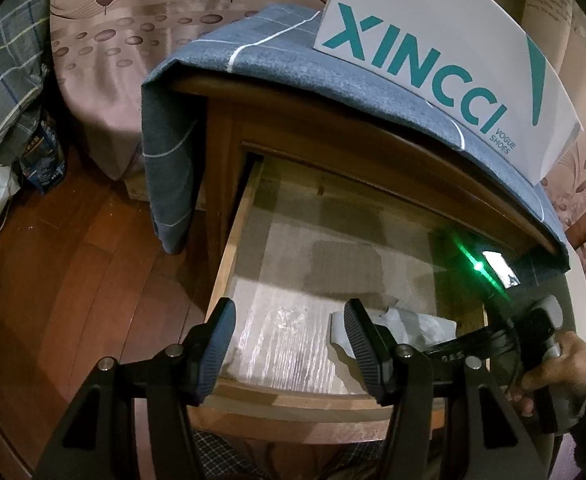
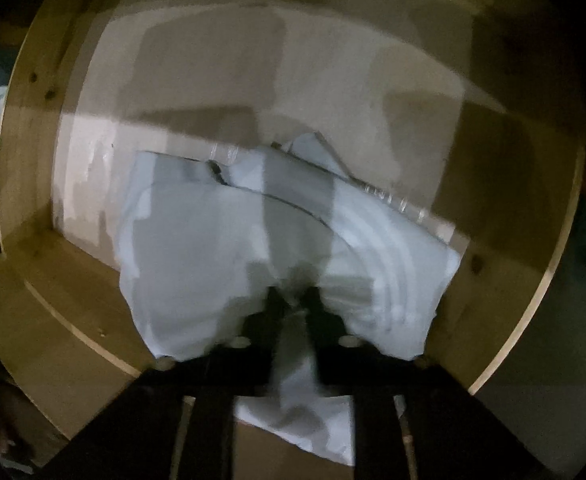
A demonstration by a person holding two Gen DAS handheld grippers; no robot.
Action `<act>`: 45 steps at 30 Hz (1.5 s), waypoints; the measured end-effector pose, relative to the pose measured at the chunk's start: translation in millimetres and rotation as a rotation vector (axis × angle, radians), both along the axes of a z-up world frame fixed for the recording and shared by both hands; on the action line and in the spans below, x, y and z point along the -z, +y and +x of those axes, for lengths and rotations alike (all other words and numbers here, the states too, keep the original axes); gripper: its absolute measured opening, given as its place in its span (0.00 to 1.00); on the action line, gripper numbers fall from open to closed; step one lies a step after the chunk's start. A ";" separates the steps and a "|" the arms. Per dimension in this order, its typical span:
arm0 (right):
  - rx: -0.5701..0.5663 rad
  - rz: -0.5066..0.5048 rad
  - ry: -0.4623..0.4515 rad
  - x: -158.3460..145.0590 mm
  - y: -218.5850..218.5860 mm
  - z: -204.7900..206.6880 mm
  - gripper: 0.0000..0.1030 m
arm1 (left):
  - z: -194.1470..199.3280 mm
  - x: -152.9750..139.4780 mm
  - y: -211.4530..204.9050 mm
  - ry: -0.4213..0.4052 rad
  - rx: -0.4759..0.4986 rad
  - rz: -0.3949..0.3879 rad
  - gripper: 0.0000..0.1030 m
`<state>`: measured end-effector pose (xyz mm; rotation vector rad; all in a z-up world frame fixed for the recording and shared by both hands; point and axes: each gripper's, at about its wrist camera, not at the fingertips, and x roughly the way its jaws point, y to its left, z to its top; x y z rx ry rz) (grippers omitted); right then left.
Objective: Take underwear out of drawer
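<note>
One pale grey-white underwear (image 2: 229,248) lies crumpled on the drawer (image 2: 73,320) floor, near the front right corner as the left wrist view shows it (image 1: 413,326). Right gripper (image 2: 295,300) is down inside the drawer, fingers drawn together and pinching a bunched fold of the cloth, with fabric spilling back between the finger arms toward the camera; frame is blurry so exact bite depth unclear. Rest of the garment spreads away from the fingertips, forward and to both sides, long axis roughly crosswise to the fingers. Right hand (image 1: 553,364) on the tool handle is visible at the drawer's right edge. Left gripper (image 1: 289,344) hovers over the drawer's front lip, fingers wide apart, holding nothing, to the left of the cloth. Right side is clearly the nearer and the one engaged. Judgement: grasp looks made, lift up and back over the front rail comes next; trailing cloth could snag on the rail. Nightstand (image 1: 333,132) above carries a blue cloth (image 1: 293,60) and a white shoe box (image 1: 453,60); wood floor (image 1: 93,260) at left.
</note>
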<state>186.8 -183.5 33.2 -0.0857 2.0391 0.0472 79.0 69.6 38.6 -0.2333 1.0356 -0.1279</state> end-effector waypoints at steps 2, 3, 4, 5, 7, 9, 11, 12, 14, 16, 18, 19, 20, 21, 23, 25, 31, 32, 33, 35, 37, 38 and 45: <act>0.032 -0.012 -0.017 -8.9 -5.0 -6.5 1.00 | -0.2 -0.2 0.7 -0.001 -0.002 -0.003 0.56; 0.043 -0.005 -0.014 -12.3 -6.0 -6.3 0.99 | -0.2 -0.2 1.2 -0.001 -0.004 -0.006 0.56; 0.063 0.005 -0.004 -18.4 -7.9 -5.1 0.99 | 0.0 0.0 1.8 0.000 -0.006 -0.009 0.56; 0.073 0.003 0.001 -21.8 -8.3 -4.5 0.99 | 0.1 0.3 2.6 0.001 -0.009 -0.012 0.56; 0.071 0.006 0.023 -29.5 -5.0 -3.7 0.99 | 0.4 0.5 3.7 0.004 -0.013 -0.020 0.56; 0.047 0.001 0.046 -31.1 4.5 -2.9 0.99 | 0.7 0.5 5.1 0.002 -0.020 -0.026 0.56; 0.001 -0.013 0.061 -29.0 17.0 -5.4 0.99 | 0.9 0.6 5.4 0.002 -0.023 -0.031 0.56; -0.021 -0.024 0.062 -26.8 25.2 -5.8 0.99 | 0.9 0.8 5.3 0.002 -0.023 -0.031 0.56; -0.046 -0.028 0.062 -22.6 46.0 -1.8 0.99 | 0.7 0.4 5.2 0.001 -0.022 -0.032 0.56; -0.069 -0.042 0.066 -17.6 61.0 0.2 0.99 | 1.1 0.6 5.5 0.001 -0.024 -0.035 0.56; -0.106 -0.079 0.063 -10.7 72.7 2.2 0.99 | 1.3 1.0 6.5 0.004 -0.026 -0.042 0.56; -0.120 -0.092 0.062 -7.6 77.6 4.0 0.99 | 1.5 1.1 6.9 0.004 -0.027 -0.046 0.56; -0.140 -0.111 0.066 -3.4 83.3 5.9 0.99 | 1.5 1.0 6.8 0.004 -0.027 -0.048 0.56; -0.152 -0.125 0.070 0.0 86.9 7.5 0.99 | 1.4 1.0 7.0 0.004 -0.028 -0.050 0.56; -0.175 -0.171 0.084 9.5 92.1 10.4 0.99 | 1.6 1.0 7.3 0.005 -0.028 -0.055 0.56; -0.188 -0.206 0.096 16.8 93.2 12.6 0.99 | 1.3 1.3 8.1 0.006 -0.028 -0.059 0.56; -0.217 -0.315 0.140 22.6 68.0 14.3 0.99 | 1.7 1.7 11.1 0.005 -0.035 -0.083 0.56; -0.215 -0.323 0.143 19.8 58.1 16.1 0.99 | 1.9 2.2 11.5 0.007 -0.037 -0.086 0.56; -0.215 -0.327 0.148 14.8 39.8 23.8 0.99 | 2.1 2.2 11.3 0.008 -0.038 -0.089 0.56; -0.218 -0.338 0.155 12.9 31.9 22.4 0.97 | 1.8 2.0 10.4 0.006 -0.035 -0.085 0.56; -0.228 -0.346 0.150 16.9 38.0 20.0 0.85 | 0.6 1.4 9.6 0.001 -0.032 -0.077 0.56; -0.225 -0.329 0.157 16.9 34.2 18.3 0.81 | 0.0 1.5 9.1 0.000 -0.033 -0.075 0.56; -0.226 -0.266 0.145 27.5 23.0 -8.9 0.58 | 1.1 2.2 7.2 0.005 -0.034 -0.067 0.56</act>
